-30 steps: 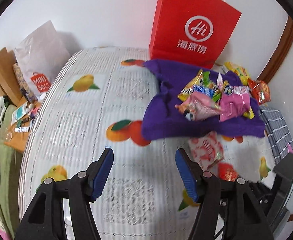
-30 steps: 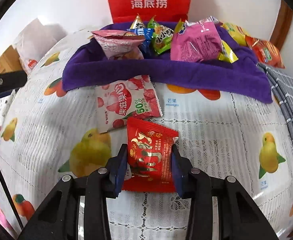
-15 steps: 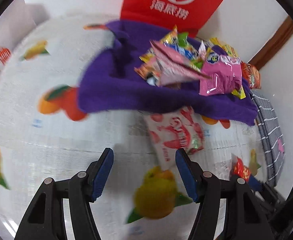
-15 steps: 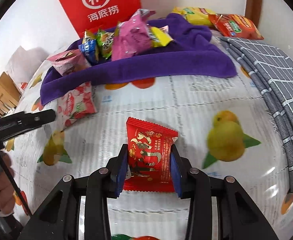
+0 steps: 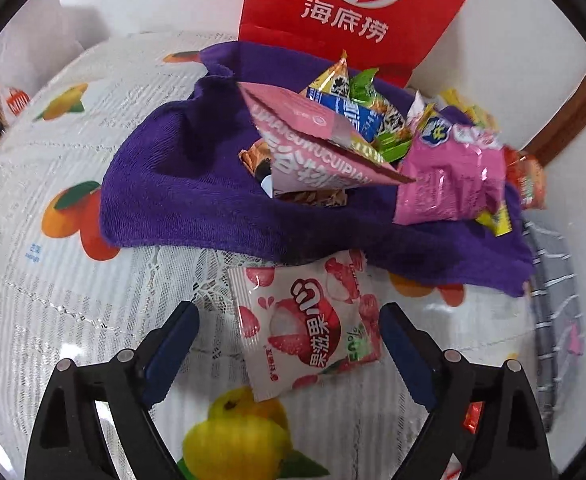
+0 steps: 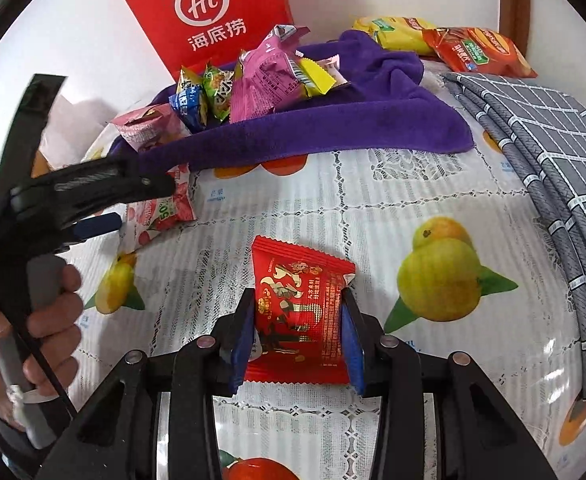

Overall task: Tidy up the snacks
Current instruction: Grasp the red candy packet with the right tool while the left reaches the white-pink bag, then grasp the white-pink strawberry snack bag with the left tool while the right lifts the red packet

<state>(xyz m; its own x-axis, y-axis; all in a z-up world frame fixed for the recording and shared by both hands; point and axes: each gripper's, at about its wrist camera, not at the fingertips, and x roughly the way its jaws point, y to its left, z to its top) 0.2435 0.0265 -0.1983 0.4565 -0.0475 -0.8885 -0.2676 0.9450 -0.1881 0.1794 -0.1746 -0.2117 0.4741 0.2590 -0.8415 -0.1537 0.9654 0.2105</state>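
Observation:
My right gripper (image 6: 298, 322) is shut on a red snack packet (image 6: 299, 312) and holds it above the fruit-print tablecloth (image 6: 373, 216). My left gripper (image 5: 287, 340) is open, its jaws on either side of a white-and-red lychee gummy packet (image 5: 307, 326) lying flat on the tablecloth (image 5: 73, 300). That packet (image 6: 161, 216) and the left gripper (image 6: 105, 204) also show in the right wrist view. A purple towel (image 5: 181, 184) behind it holds a pile of snack packets (image 5: 357, 148); it shows in the right wrist view (image 6: 333, 120) too.
A red paper bag (image 5: 357, 12) stands against the wall behind the towel. Yellow and orange chip bags (image 6: 445, 44) lie at the far right. A grey checked cloth (image 6: 541, 152) covers the table's right side. A white bag (image 5: 17, 92) stands at the far left.
My left gripper has moved right and forward to straddle the lychee packet. My right gripper has carried the red packet away to the right, still shut on it.

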